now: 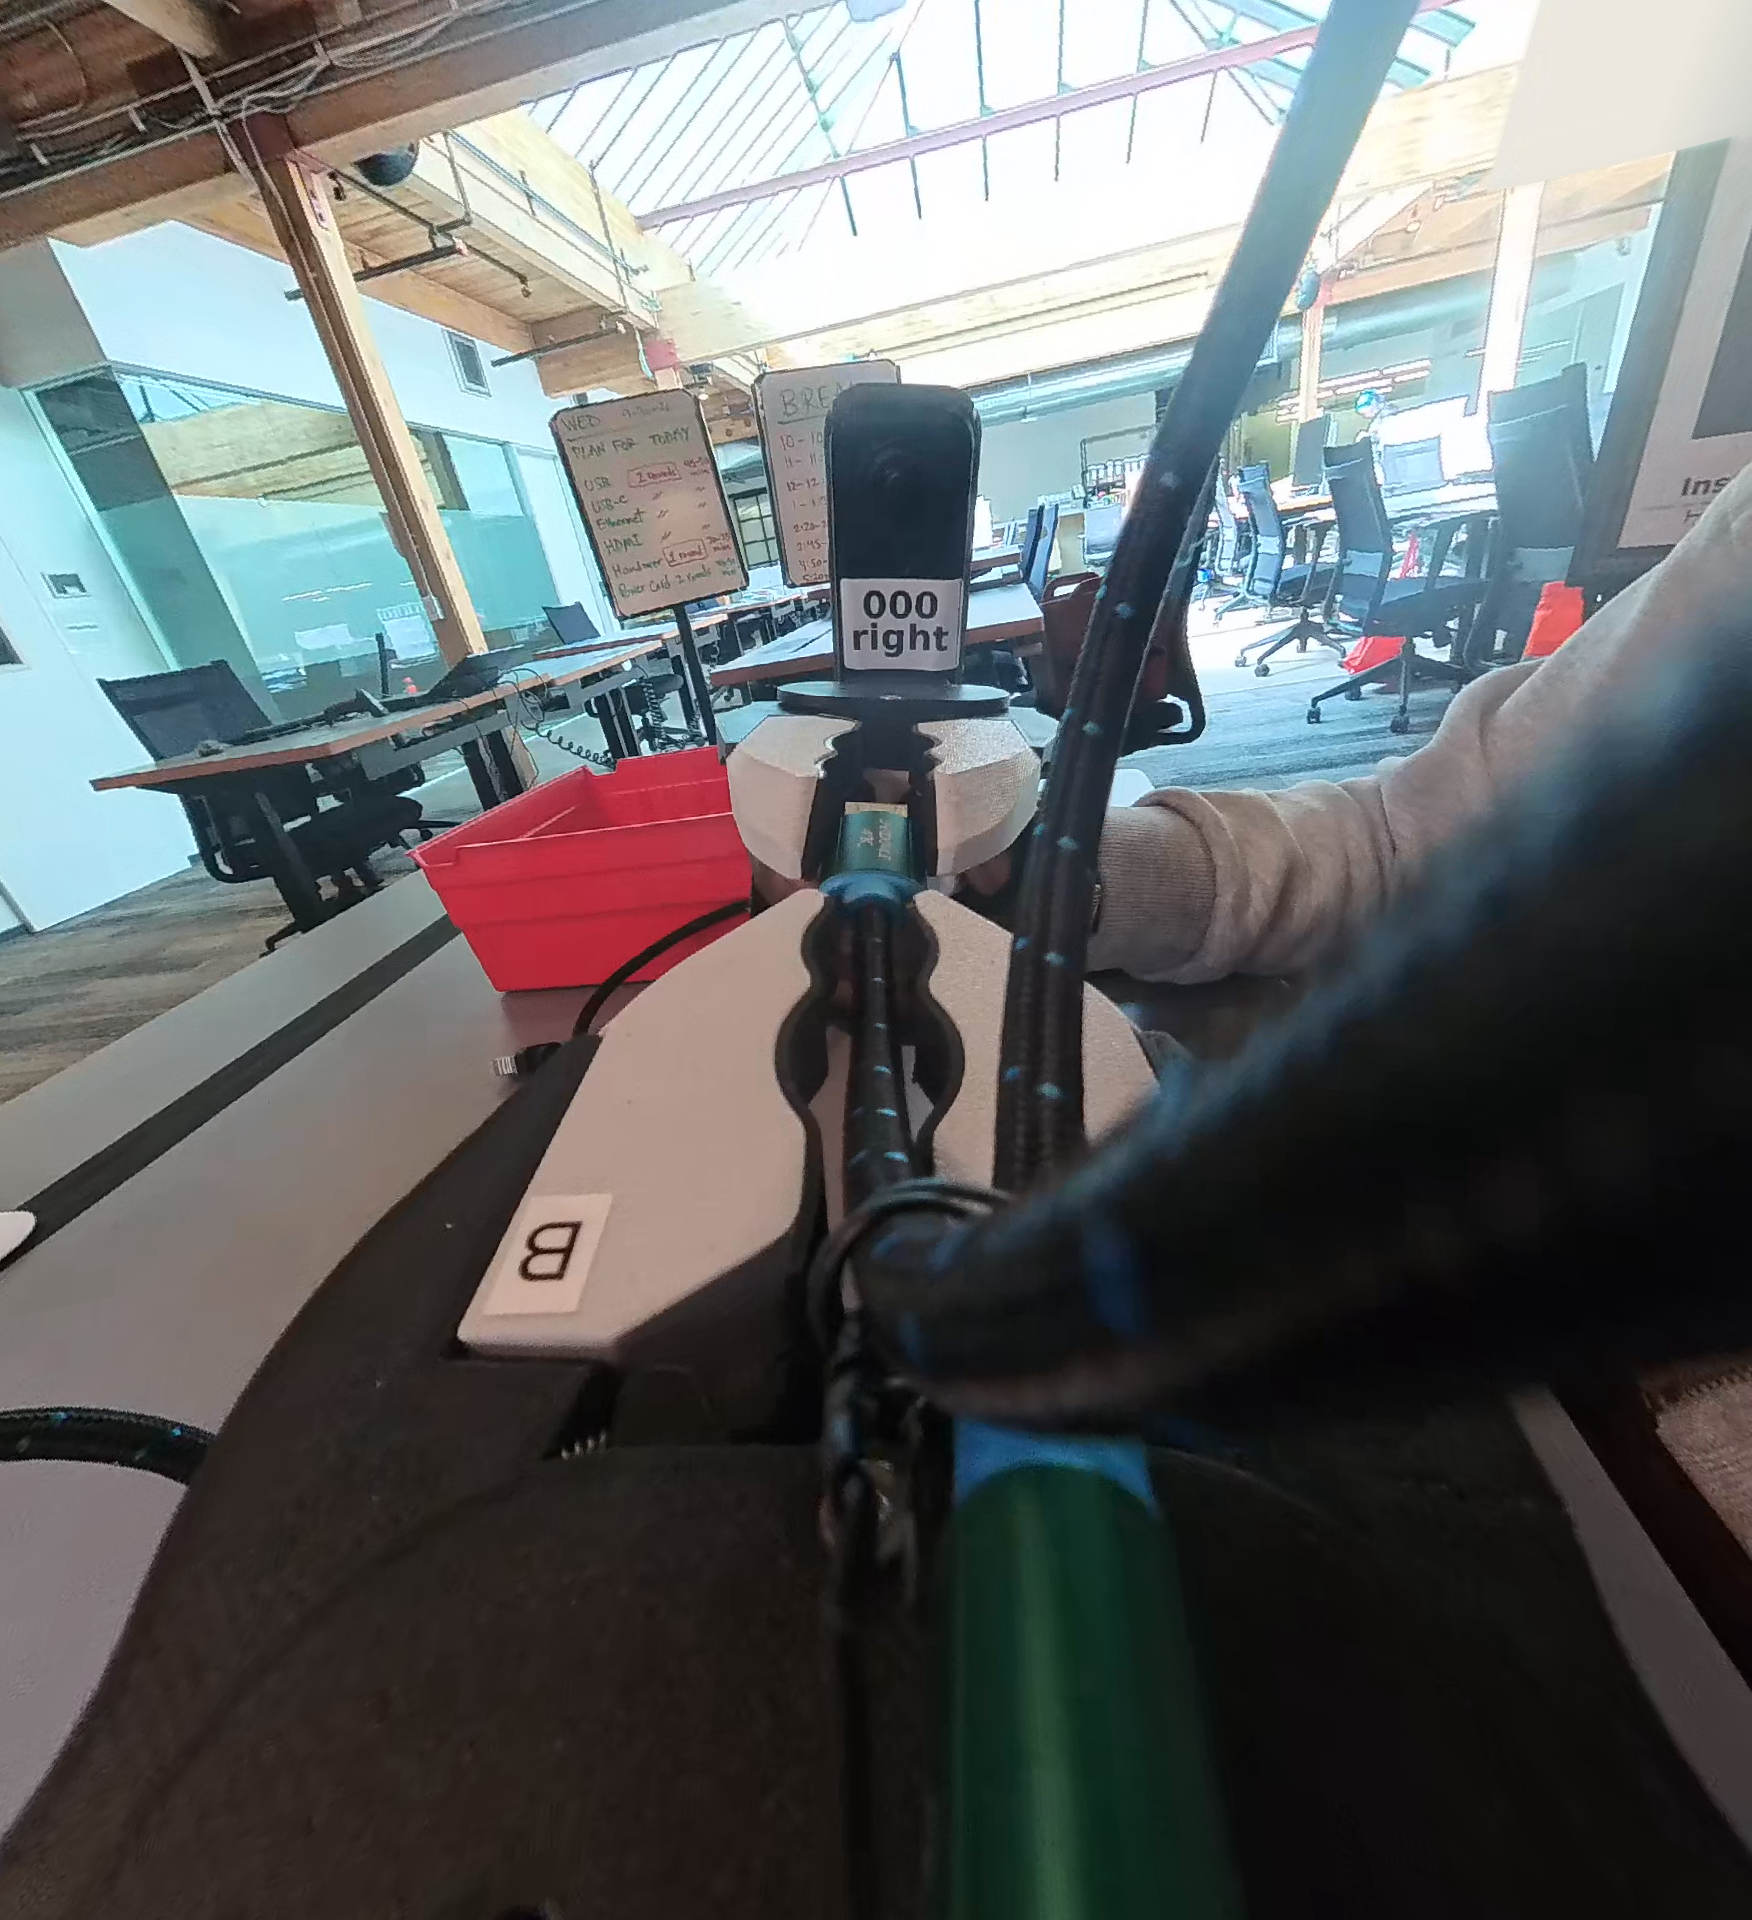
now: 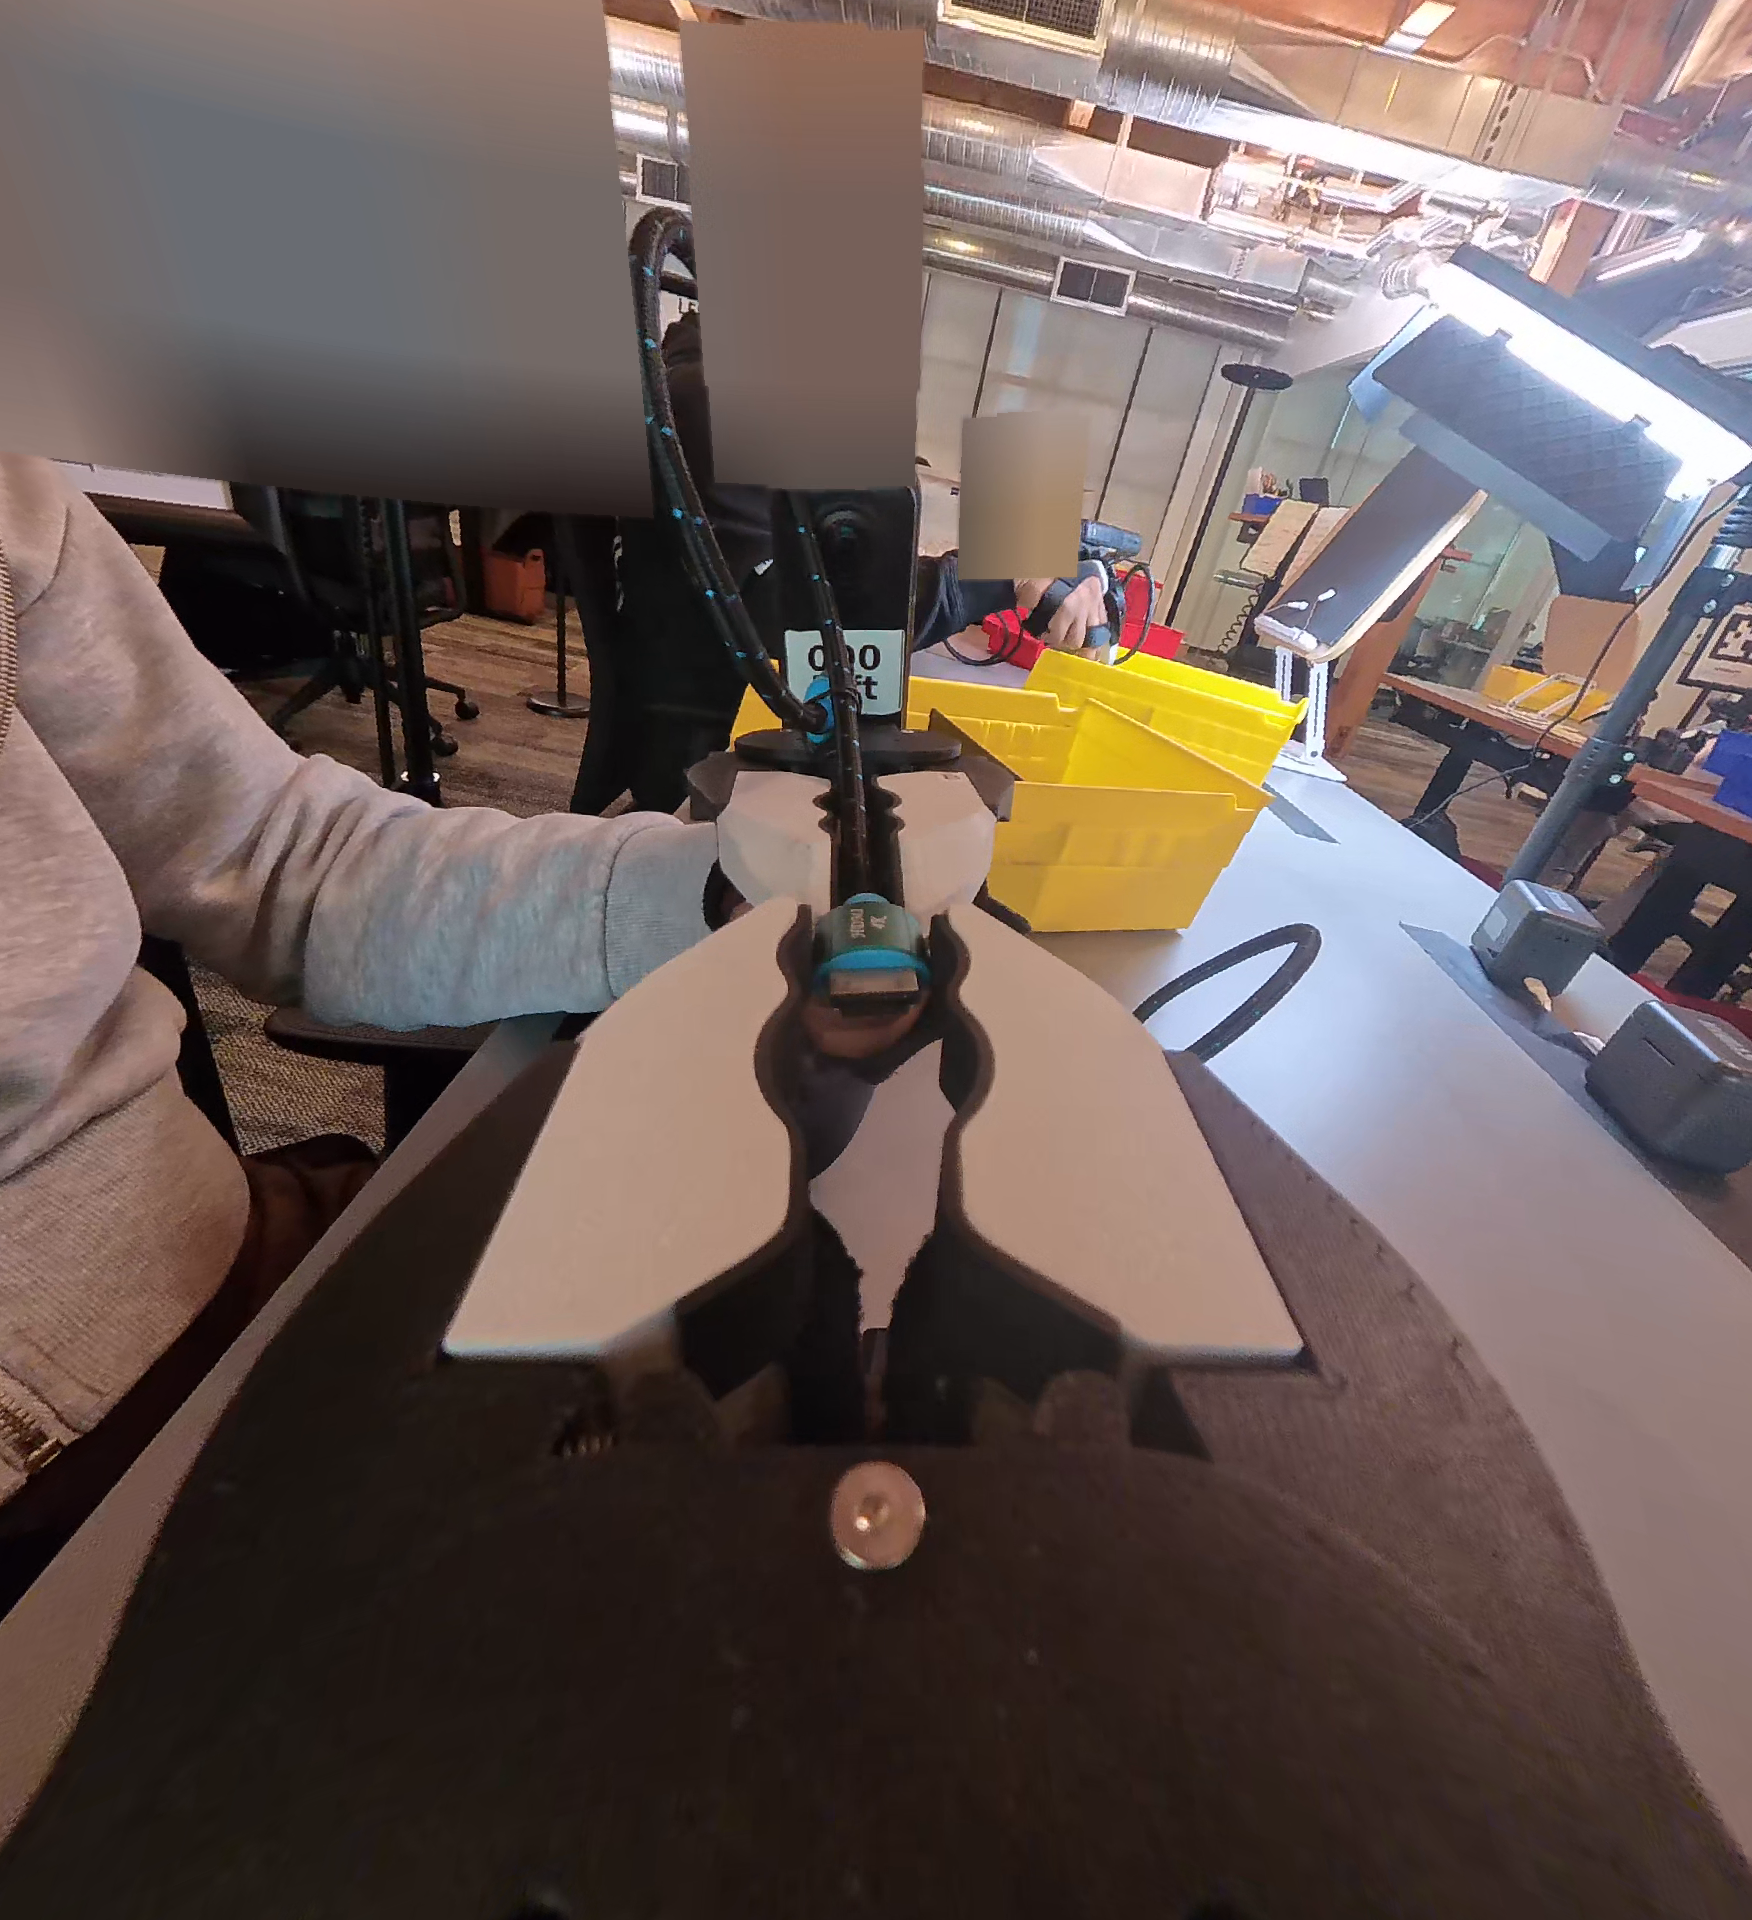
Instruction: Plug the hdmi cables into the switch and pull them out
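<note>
Open-plan office desks and a skylight are seen behind a grey table (image 2: 1474,1195), where two handheld grippers face tip to tip. An HDMI plug (image 2: 867,951) is clamped by the right gripper (image 2: 867,935), its cable (image 1: 877,1049) held by the left gripper (image 1: 867,914). No switch is visible; the plug's long axis runs gripper to gripper.

Grey table (image 2: 1474,1195) w/ yellow bins (image 2: 1111,831), red bin (image 1: 591,883), two small grey boxes (image 2: 1693,1081), black cable loop (image 2: 1236,977)

Skylit open office (image 1: 955,156): timber beams (image 1: 363,436), desks (image 1: 332,738), mesh chairs (image 1: 1371,561), wood floor (image 1: 72,997).
</note>
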### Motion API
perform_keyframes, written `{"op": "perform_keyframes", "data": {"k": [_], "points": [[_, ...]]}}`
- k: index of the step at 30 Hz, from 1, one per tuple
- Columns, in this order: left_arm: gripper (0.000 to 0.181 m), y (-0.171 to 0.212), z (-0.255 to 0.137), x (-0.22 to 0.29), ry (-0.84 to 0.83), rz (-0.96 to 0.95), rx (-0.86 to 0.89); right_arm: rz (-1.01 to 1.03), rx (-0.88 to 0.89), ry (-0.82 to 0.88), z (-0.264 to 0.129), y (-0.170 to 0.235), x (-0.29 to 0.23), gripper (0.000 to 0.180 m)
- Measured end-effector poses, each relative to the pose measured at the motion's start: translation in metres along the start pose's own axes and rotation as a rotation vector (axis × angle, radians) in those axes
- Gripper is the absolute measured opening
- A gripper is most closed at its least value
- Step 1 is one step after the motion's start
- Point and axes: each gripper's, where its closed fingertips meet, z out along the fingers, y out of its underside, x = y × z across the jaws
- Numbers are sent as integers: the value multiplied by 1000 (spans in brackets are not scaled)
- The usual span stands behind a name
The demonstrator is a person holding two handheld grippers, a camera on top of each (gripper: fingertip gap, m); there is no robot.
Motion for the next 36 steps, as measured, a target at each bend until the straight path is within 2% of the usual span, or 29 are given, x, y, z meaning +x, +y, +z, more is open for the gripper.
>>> {"op": "perform_keyframes", "data": {"k": [19, 36], "points": [[10, 2, 0, -2, -12, 15, -20, -117, -63, 30, -4, 6, 2, 21], [9, 5, 0, -2, -16, 36, -35, -8, -80, 4, -4, 10, 4, 21]]}}
